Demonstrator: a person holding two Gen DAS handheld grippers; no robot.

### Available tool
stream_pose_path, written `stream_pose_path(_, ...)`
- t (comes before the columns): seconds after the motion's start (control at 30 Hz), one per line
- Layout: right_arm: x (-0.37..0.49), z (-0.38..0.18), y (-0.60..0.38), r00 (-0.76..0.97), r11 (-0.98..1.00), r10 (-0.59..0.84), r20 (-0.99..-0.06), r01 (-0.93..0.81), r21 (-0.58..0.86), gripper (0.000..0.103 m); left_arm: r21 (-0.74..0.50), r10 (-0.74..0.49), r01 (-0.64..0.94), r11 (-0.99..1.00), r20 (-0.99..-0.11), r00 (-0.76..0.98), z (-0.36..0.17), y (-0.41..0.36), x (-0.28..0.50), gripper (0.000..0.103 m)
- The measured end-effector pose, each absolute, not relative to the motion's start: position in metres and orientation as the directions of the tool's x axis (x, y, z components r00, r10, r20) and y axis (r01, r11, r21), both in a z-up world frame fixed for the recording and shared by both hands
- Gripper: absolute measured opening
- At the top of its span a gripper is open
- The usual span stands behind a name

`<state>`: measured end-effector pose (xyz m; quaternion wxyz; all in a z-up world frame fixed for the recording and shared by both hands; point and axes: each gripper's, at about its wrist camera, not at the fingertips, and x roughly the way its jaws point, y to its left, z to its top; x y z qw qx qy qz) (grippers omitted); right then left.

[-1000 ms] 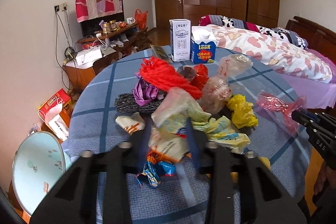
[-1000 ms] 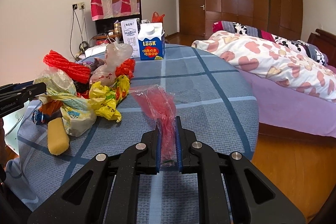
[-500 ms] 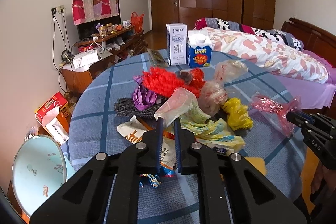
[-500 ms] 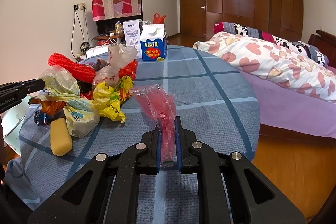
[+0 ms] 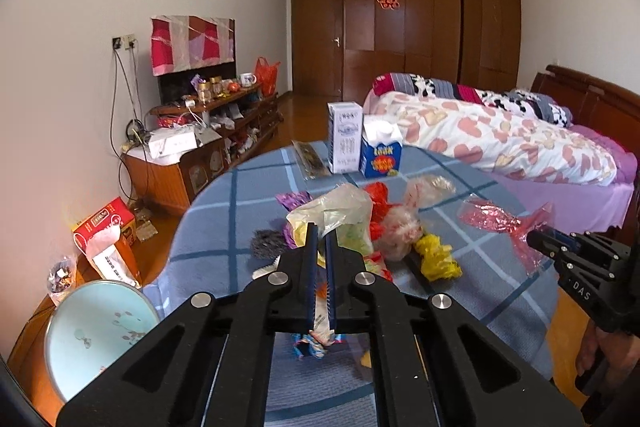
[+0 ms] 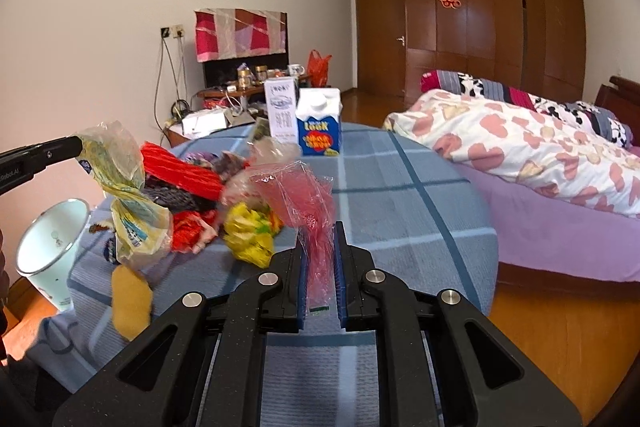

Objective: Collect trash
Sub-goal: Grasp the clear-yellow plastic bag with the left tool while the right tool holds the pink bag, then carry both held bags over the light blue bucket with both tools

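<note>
A heap of trash [image 5: 400, 227] lies on the round table with the blue checked cloth [image 5: 224, 203]. My left gripper [image 5: 320, 231] is shut on a crumpled clear-and-yellow plastic bag [image 5: 340, 209] and holds it up over the heap. The right wrist view shows that bag [image 6: 120, 183] hanging from the left gripper [image 6: 74, 147]. My right gripper [image 6: 320, 239] is shut on a red see-through wrapper [image 6: 300, 195], raised above the cloth [image 6: 400, 211]. It appears again at the right of the left wrist view, as the wrapper [image 5: 496, 223] in the right gripper [image 5: 534, 239].
A pale blue bin [image 5: 96, 327] stands on the floor left of the table, also seen as the bin [image 6: 52, 239]. Two cartons, white [image 5: 344, 137] and blue [image 5: 380, 155], stand at the table's far side. A bed [image 6: 540, 155] lies to the right, a cluttered cabinet [image 5: 192, 147] at the left wall.
My left gripper closed on the plastic bag and lifted it off the heap. The right gripper rose a little with the red wrapper still in it.
</note>
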<state>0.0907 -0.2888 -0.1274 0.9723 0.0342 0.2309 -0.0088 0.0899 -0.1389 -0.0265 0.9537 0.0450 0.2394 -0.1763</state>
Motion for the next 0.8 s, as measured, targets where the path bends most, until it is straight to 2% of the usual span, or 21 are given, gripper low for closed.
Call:
stream_pose_path(0.5, 0.09, -0.101, -0.26, 0.915, 0.998, 0.052, -0.4, -0.036, 0.049, 0.012, -0.031, -0.314, 0.331, 0.943, -0.404, 0.859, 0.004, -0.111, 0.089, 0.002)
stream_pose_path(0.8, 0.096, -0.085, -0.238, 0.922, 0.994, 0.107, -0.371, -0.091, 0.062, 0.012, 0.003, -0.257, 0.28, 0.96, -0.382, 0.887, 0.013, -0.089, 0.081, 0.002)
